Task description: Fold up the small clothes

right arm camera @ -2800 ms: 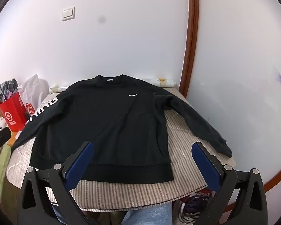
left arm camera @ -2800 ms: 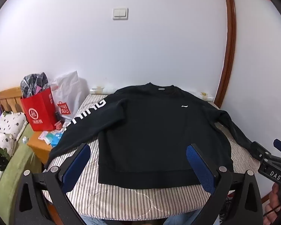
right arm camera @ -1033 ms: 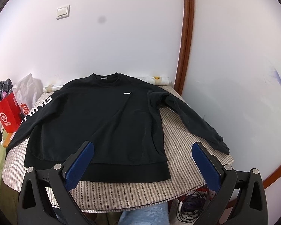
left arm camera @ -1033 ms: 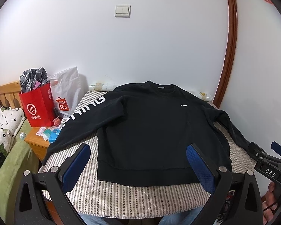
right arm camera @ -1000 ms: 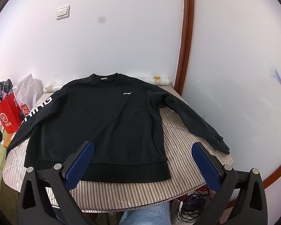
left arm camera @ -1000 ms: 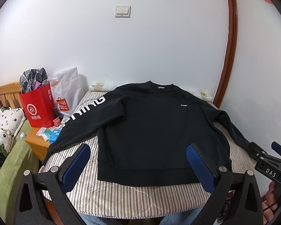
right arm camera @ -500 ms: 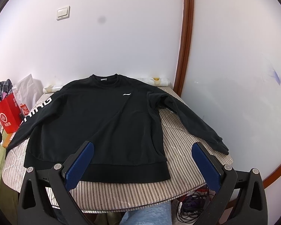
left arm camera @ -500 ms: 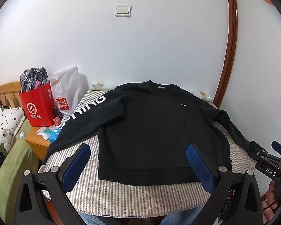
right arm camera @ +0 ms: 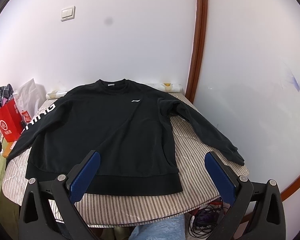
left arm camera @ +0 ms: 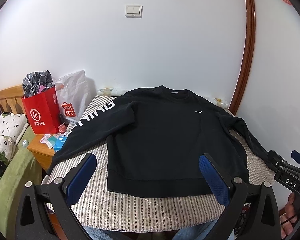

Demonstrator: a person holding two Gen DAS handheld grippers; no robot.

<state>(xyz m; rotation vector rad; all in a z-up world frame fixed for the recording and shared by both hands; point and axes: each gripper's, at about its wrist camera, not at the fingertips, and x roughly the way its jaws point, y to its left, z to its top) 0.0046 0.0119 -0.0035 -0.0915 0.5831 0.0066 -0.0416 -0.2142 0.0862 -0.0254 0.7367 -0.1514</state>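
Observation:
A black sweatshirt [left arm camera: 166, 138] lies flat, front up, on a striped table [left arm camera: 130, 212], collar toward the wall and sleeves spread. Its left sleeve [left arm camera: 90, 126] bears white letters and hangs over the table's left edge. It also shows in the right wrist view [right arm camera: 110, 132], with the right sleeve [right arm camera: 206, 130] stretched to the right edge. My left gripper [left arm camera: 148, 176] is open and empty, held above the hem. My right gripper [right arm camera: 152, 174] is open and empty, near the hem's right corner; it also shows in the left wrist view [left arm camera: 286, 162].
A red paper bag [left arm camera: 43, 113] and a white bag [left arm camera: 74, 100] stand on a wooden nightstand [left arm camera: 40, 150] at the left. A green bed [left arm camera: 8, 170] lies beyond. White walls and a brown door frame [right arm camera: 198, 40] close the back. Cables [right arm camera: 204, 222] lie on the floor at the right.
Both grippers have stayed open and empty. The views shifted only slightly; the sweatshirt has not moved.

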